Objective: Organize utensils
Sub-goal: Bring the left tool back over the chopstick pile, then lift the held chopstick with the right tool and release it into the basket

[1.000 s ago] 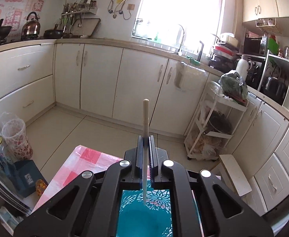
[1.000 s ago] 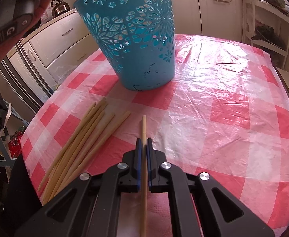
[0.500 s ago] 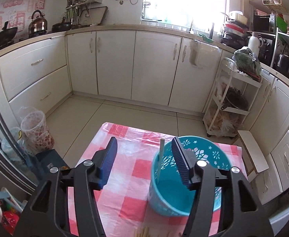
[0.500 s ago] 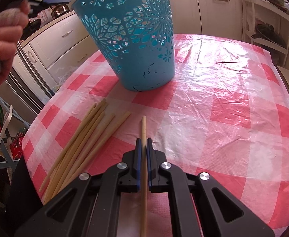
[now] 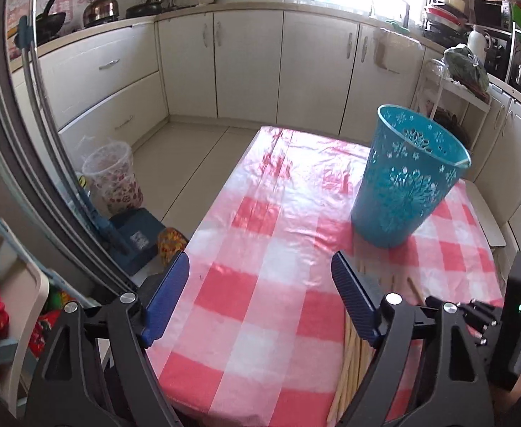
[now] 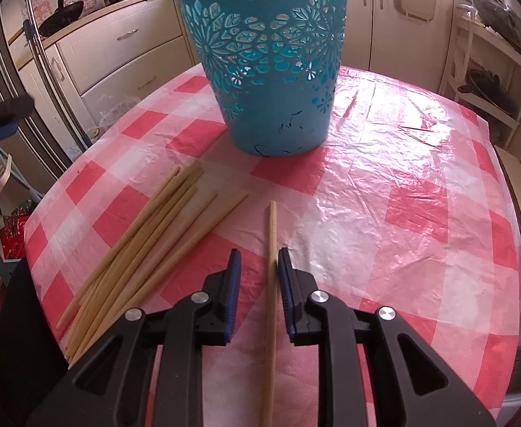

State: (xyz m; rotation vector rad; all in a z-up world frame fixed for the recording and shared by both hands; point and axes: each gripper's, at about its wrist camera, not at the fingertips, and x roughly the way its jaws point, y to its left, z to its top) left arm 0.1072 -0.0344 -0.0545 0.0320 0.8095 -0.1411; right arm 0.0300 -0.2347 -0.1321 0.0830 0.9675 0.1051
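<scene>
Left gripper (image 5: 260,284) has pulled back off the teal basket (image 5: 408,181), jaws just been opening, now standing wide with nothing between them. A pale chopstick is leaning inside the basket at its rim (image 5: 462,162). Right gripper (image 6: 259,277) has just been parting its jaws; single chopstick (image 6: 272,249) is lying between the pads, against the right one, on the checked tablecloth (image 6: 403,213). Remaining chopsticks (image 6: 146,245) are lying bundled to its left, near the basket.

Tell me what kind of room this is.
A home kitchen, most likely: cream cabinets under a counter, a kettle and wok on it, and a table with a checked cloth.
</scene>
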